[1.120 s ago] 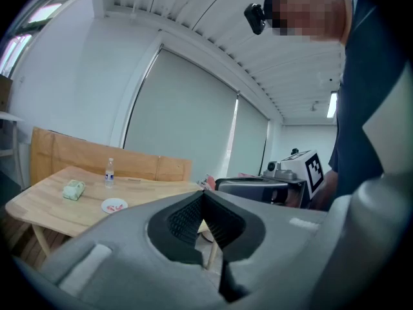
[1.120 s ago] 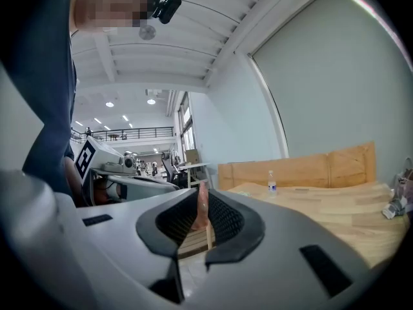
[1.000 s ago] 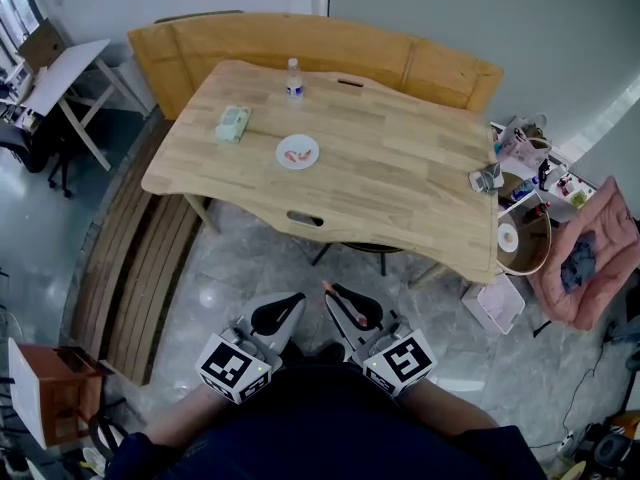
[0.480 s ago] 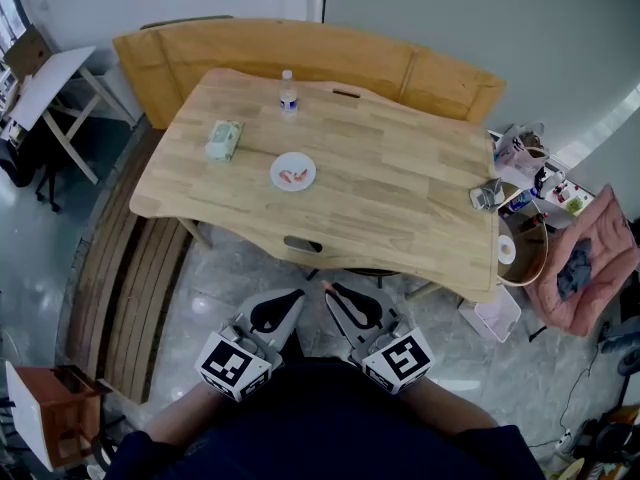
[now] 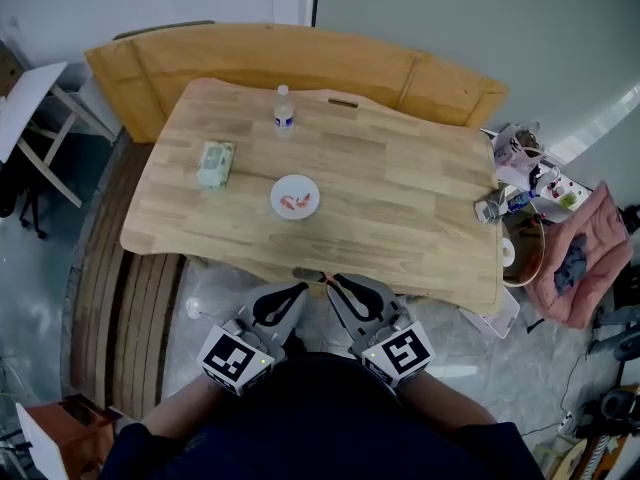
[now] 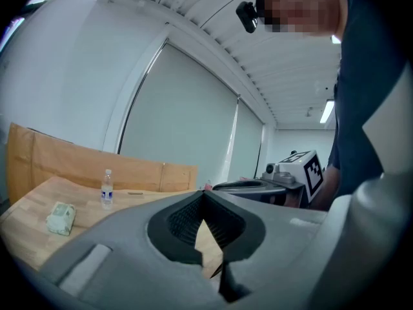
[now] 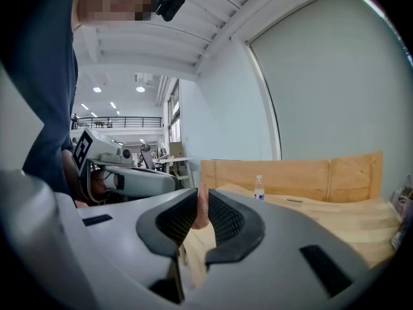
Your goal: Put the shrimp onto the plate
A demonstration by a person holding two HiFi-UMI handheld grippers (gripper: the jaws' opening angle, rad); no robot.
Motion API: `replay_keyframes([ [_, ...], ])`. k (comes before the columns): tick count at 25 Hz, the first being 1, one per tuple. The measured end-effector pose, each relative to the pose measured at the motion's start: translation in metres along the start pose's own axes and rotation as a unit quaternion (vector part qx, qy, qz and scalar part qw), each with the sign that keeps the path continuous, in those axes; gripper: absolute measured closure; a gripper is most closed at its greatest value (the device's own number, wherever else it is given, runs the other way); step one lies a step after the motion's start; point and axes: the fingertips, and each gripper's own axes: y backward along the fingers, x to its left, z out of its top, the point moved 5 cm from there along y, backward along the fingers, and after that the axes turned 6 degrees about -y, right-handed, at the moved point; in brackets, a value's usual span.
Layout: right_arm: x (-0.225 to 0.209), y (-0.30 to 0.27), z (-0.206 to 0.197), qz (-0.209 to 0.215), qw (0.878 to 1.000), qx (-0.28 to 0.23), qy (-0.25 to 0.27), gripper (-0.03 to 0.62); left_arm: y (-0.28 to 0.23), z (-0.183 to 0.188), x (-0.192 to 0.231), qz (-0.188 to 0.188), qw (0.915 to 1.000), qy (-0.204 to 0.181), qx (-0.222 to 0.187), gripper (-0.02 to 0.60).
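A white plate (image 5: 277,196) with shrimp (image 5: 297,203) on it lies on the wooden table (image 5: 400,188), left of the middle. Both grippers are held close to my body, short of the table's near edge. My right gripper (image 5: 329,281) is shut on a pink shrimp (image 7: 202,210), whose tip pokes out between the jaws (image 5: 323,277). My left gripper (image 5: 301,289) is shut with nothing between its jaws. In the left gripper view, the left gripper (image 6: 204,195) points at the table, and the right gripper's marker cube (image 6: 308,170) shows beside it.
A water bottle (image 5: 284,109) stands at the table's far side and a green packet (image 5: 214,163) lies at its left. A wooden bench (image 5: 300,53) runs behind the table, another (image 5: 130,298) along its left. Clutter (image 5: 520,168) and a pink cushion (image 5: 590,258) sit at the right.
The table has come closer and lower in the head view as I moved toward it. Both grippers keep their posture; the right one still holds the shrimp.
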Motion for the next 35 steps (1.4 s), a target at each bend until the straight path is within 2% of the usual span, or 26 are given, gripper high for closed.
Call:
replay_keyframes([
  [5,-0.013,-0.035,0.011,-0.014,1.0,-0.004,0.016,0.534,-0.007,0.005,0.036,-0.017,0.9998,-0.012,-0.005,0.577],
  [10,-0.029,-0.06,0.014,-0.014,1.0,-0.001,0.011,0.534,-0.016,0.004,0.055,-0.015,0.9999,-0.003,0.002,0.577],
  [18,-0.066,-0.09,0.008,0.012,0.999,0.031,0.004,0.534,-0.039,0.007,0.077,0.023,0.9996,0.01,0.013,0.577],
  [22,-0.088,-0.107,0.004,0.028,0.999,0.041,0.013,0.534,-0.051,0.01,0.086,0.042,0.999,-0.001,0.013,0.577],
  [26,-0.107,-0.122,0.0,0.04,0.998,0.051,0.017,0.534,-0.059,0.013,0.09,0.064,0.9978,0.011,0.015,0.577],
  [35,-0.143,-0.167,-0.028,0.067,0.992,0.104,0.038,0.534,-0.063,0.01,0.104,0.108,0.9936,0.025,0.02,0.577],
])
